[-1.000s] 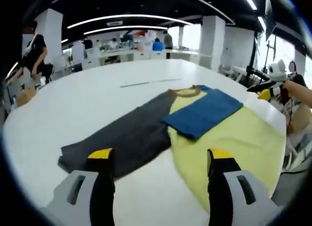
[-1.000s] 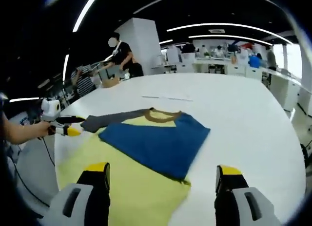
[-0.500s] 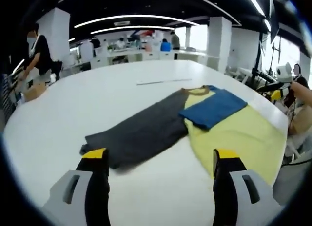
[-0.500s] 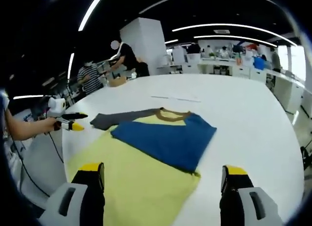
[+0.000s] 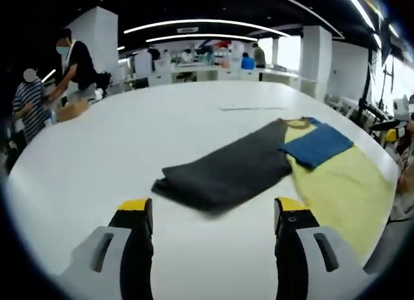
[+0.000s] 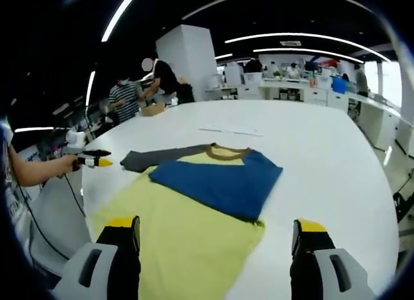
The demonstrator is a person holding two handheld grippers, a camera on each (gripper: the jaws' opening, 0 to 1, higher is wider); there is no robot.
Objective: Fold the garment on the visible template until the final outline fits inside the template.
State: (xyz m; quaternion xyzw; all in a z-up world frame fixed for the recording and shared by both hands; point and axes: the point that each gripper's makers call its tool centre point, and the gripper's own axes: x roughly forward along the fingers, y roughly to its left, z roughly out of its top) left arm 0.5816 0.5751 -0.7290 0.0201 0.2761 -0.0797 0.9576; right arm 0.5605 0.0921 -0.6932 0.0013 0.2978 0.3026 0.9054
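My left tongs and right tongs both gape wide, holding nothing. The garment lies flat on the white counter, blue sleeve folded across its yellow body, grey sleeve stretched left. It looks soft, light and limp, so I'd pinch that grey sleeve near its far cuff.

Big white table, two people standing beyond its far edge, white square pillar, distant desks with seated people, curved ceiling light strips

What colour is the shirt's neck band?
Brown neck band, clearest in the right gripper view.
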